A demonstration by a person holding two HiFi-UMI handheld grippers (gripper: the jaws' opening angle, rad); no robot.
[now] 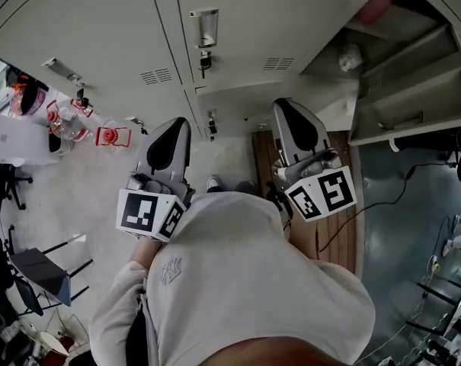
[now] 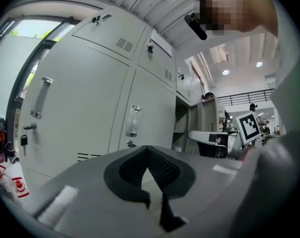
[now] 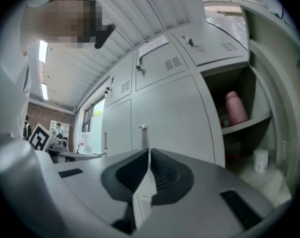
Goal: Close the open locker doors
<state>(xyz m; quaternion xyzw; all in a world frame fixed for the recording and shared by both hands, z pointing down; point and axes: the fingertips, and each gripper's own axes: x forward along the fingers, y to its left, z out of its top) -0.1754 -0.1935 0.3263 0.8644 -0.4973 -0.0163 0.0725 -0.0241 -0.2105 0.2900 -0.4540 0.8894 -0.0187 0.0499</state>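
While the locker [image 3: 249,124] stands open, left tool [image 2: 149,155] and right tool [image 3: 149,155] sit clenched, empty.

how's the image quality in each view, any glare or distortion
Head view: dim and flat, locker doors bowed by the wide lens. Left gripper view: strong fisheye, dark corners, window blown out white. Right gripper view: same fisheye, open locker shadowed inside, pink bottle clear.

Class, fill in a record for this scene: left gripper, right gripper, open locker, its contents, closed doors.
left gripper: jaws together, empty
right gripper: jaws together, empty
open locker: to the right, touched by neither gripper
contents: pink bottle on upper shelf, white container below
closed doors: ahead of both grippers
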